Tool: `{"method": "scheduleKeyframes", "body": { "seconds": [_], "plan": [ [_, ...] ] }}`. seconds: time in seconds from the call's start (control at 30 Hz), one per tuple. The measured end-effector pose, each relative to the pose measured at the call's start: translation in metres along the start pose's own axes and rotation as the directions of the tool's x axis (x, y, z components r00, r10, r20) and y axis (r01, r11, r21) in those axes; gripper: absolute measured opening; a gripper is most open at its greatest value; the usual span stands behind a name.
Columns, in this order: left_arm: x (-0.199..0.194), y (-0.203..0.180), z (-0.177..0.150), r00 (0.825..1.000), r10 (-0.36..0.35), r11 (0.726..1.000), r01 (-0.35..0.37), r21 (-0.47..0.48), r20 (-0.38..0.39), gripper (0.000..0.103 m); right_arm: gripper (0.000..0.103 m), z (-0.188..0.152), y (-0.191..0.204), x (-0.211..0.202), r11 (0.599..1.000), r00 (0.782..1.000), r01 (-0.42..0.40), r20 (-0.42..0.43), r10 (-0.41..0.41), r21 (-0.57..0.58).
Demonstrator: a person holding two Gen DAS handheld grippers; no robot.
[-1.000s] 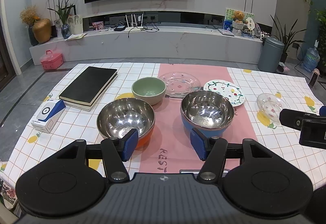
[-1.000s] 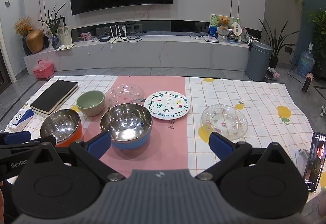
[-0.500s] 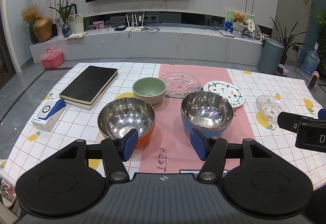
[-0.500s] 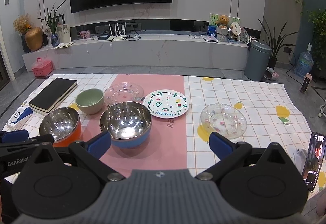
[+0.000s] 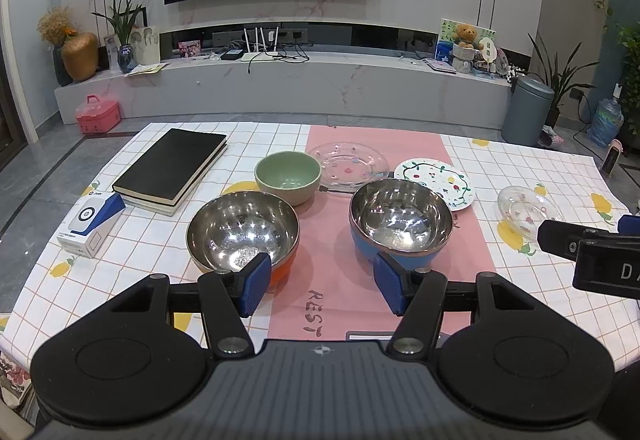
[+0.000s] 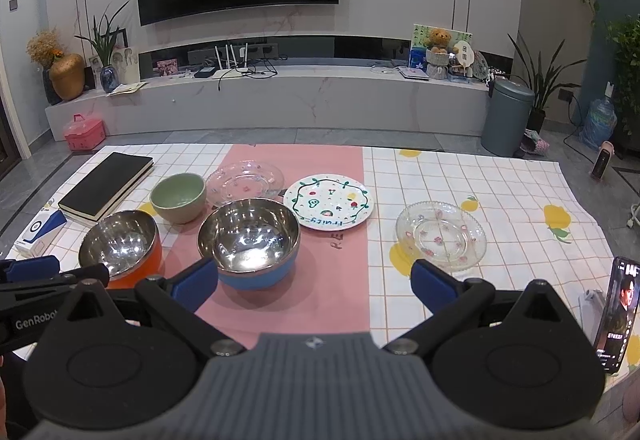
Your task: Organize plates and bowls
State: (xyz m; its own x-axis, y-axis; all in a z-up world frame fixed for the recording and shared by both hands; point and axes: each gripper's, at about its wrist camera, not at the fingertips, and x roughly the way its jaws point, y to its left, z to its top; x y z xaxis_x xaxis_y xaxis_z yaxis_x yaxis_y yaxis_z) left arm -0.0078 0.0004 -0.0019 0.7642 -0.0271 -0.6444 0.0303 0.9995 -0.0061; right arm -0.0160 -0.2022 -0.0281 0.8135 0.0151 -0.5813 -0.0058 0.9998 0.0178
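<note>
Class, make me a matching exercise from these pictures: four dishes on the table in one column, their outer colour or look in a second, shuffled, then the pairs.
Things:
1. bowl left of the pink runner
2. bowl on the runner
3. small bowl by the book
4. plate with lettering

Looks:
A. pale green
B. white, painted vine
C. orange outside
D. blue outside

Pairs: 1-C, 2-D, 3-A, 4-B
</note>
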Motion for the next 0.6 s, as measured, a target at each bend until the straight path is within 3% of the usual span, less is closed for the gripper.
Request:
{"method": "scheduleKeyframes", "body": {
  "seconds": [0.6],
  "plan": [
    [0.0012,-0.002,0.0003,1.0,-0.007,1.0,0.007,0.0,-0.004,0.07,0.1,0.0002,0.001,0.0014,1.0,1.0,-0.002,-0.008,0.002,0.0]
  ]
}}
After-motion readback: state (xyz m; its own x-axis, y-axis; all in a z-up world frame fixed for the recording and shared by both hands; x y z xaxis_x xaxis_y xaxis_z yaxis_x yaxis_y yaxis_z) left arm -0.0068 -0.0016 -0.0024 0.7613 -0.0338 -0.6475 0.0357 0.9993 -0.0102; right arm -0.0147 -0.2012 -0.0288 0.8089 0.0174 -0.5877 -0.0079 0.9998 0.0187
